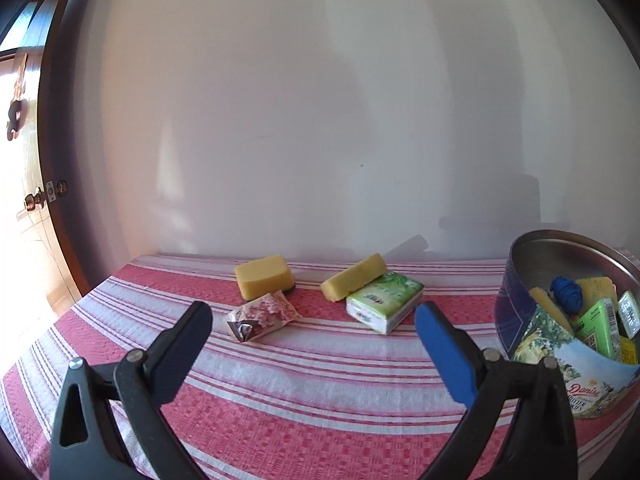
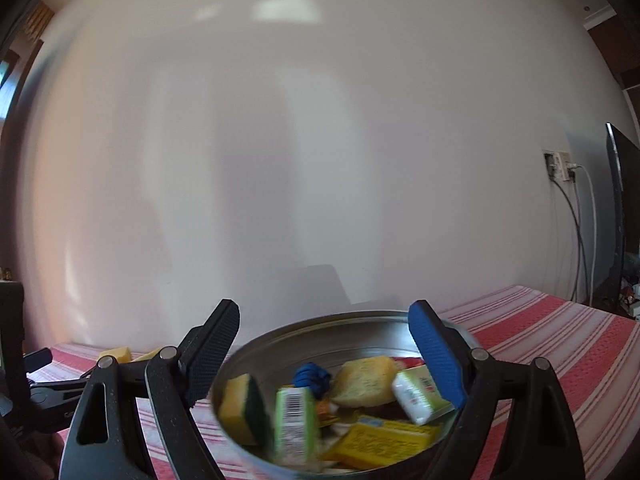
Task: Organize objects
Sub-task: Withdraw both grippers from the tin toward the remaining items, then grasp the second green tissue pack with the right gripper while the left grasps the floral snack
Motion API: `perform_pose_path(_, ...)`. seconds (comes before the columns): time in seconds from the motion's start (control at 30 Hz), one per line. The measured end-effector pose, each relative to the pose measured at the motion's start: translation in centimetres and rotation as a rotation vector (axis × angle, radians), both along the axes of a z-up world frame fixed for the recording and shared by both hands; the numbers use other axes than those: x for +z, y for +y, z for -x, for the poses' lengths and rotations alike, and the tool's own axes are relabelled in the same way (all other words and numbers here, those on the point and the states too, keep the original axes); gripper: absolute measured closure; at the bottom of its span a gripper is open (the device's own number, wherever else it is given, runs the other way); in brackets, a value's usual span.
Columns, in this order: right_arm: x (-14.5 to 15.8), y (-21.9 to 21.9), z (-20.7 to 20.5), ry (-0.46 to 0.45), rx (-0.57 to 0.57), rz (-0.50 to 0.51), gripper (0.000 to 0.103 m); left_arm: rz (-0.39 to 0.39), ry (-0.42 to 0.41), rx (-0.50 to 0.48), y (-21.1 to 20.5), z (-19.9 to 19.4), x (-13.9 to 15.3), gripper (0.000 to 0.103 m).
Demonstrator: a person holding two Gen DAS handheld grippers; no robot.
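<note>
Cookie tin at the desk's right, packed with sponges and packets.
Left gripper and right gripper both have jaws apart, empty (2 yellow sponges, tissue pack, pink packet lie outside).

Round blue metal biscuit tin, painted landscape on its wall: red script "Danisa", with partial "BUTTER" below. Print on the green packets inside is too small to read.

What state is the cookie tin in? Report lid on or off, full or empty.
Lid off and partly filled: the cookie tin stands open-topped, holding sponges, a blue bundle and small packets.
</note>
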State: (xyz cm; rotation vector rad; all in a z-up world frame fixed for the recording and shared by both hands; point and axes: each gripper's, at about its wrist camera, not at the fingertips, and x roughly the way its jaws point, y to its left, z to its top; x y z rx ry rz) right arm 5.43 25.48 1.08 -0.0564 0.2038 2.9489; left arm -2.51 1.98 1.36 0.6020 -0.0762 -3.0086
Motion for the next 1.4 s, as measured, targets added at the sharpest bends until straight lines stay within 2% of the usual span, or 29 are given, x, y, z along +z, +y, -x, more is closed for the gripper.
perform_pose_path(0.27, -0.3, -5.2, 3.4, -0.07, 0.091, 0.013, 0.015, -0.013, -0.026, 0.051, -4.6, 0.9, -0.3, 0.001)
perform_pose_path(0.4, -0.4, -8.3, 5.5, -0.112, 0.155, -0.025, 0.015, -0.039, -0.061, 0.086, -7.3, 2.0, -0.8, 0.001)
perform_pose_path(0.67, -1.4, -13.2, 11.0, -0.266, 0.268, -0.103, 0.015, -0.086, -0.165, 0.133, -10.7, 4.7, -2.2, 0.001)
perform_pose_path(1.0, -3.3, -16.4, 18.6, -0.52, 0.384, -0.139, 0.015, -0.042, -0.265, 0.117, -10.3, 8.9, -3.4, 0.001)
perform_pose_path(1.2, -4.8, -15.8, 21.8, -0.628, 0.401, -0.147, 0.015, -0.07, -0.359, 0.054, -10.0, 11.9, -4.4, 0.001)
perform_pose_path(1.3, -5.5, -15.4, 23.1, -0.7, 0.436, -0.106, 0.015, -0.069, -0.426, 0.038, -9.8, 13.7, -5.3, 0.001)
perform_pose_path(1.4, -6.0, -15.5, 24.0, -0.747, 0.453, -0.115, 0.015, -0.074, -0.452, 0.04, -9.8, 15.0, -5.7, 0.001)
